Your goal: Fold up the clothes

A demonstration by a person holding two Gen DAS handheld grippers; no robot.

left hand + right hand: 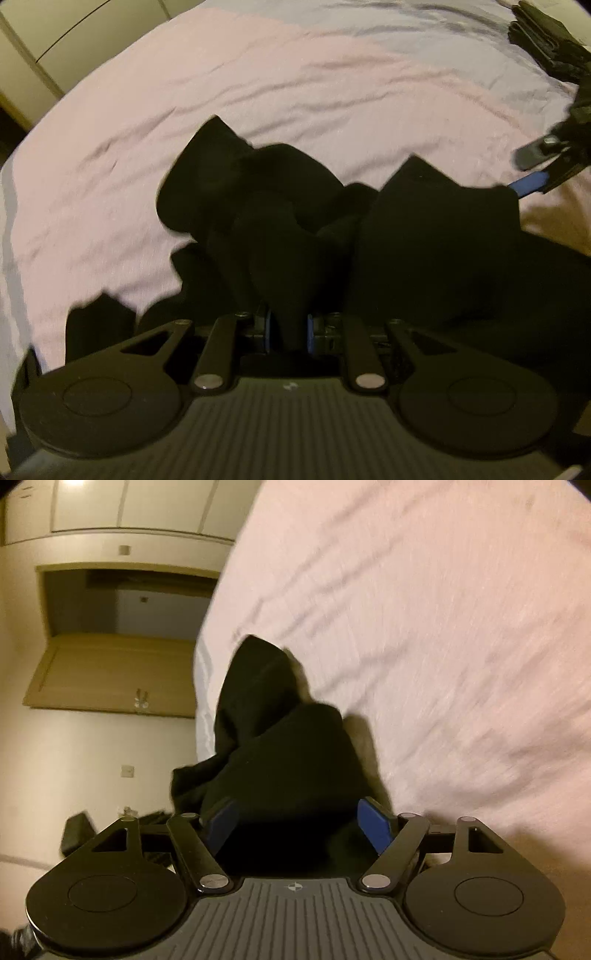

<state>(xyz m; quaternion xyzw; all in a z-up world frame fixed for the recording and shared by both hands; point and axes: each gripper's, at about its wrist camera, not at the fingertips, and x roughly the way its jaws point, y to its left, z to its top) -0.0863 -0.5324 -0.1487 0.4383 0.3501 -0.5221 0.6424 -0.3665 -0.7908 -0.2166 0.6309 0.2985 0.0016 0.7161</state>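
Observation:
A black garment lies bunched on the pink bedsheet. My left gripper is shut on a gathered fold of the black garment, its blue pads pressed to the cloth. In the right wrist view the same garment fills the space between my right gripper's blue pads, which stand wide apart. The right gripper also shows at the right edge of the left wrist view, by the garment's far corner.
A folded dark pile sits at the far right of the bed. The right wrist view shows the bed's edge, a white wall, a wooden door and dark items on the floor.

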